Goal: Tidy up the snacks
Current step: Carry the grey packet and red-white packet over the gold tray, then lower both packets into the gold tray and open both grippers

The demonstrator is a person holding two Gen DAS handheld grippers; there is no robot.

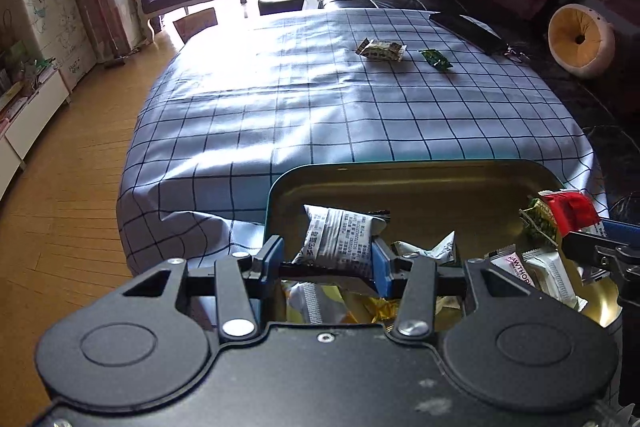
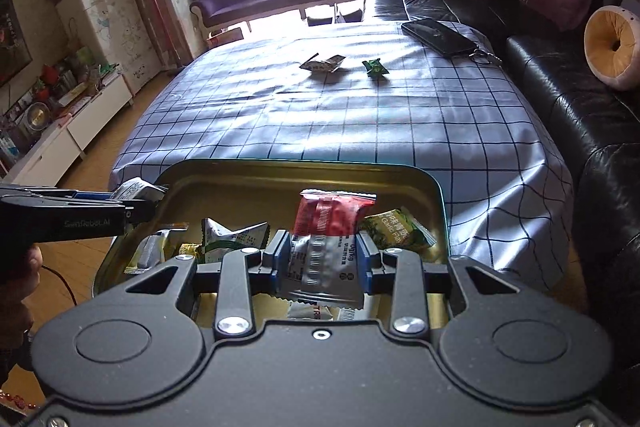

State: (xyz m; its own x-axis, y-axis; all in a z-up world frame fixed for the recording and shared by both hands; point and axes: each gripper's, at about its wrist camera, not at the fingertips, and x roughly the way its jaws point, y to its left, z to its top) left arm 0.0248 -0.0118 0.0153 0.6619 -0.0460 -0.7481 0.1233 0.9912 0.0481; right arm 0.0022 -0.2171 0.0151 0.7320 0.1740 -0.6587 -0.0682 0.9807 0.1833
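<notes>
I have both jaws clamped mid-body on light, crinkly, slippery packets, white pouch [image 1: 338,241] and red-and-silver pouch [image 2: 326,247], lower centre over the tin [image 2: 280,167].

- The left tongs [image 1: 326,259] gripped a white snack packet with grey print [image 1: 340,241] between their blue pads, holding it upright.
- Just beyond and below the tongs sat a gold-lined tin [image 1: 400,183], several wrapped snacks heaped inside it.
- To the right of the tongs, the right tongs [image 1: 580,227] held a red-and-white packet [image 1: 570,209] over the tin's edge.
- Far ahead on the checked surface [image 1: 280,115] lay a pale wrapped snack [image 1: 380,49], a small green one [image 1: 436,59] just beside it, and a dark phone [image 1: 468,31] further right.
</notes>
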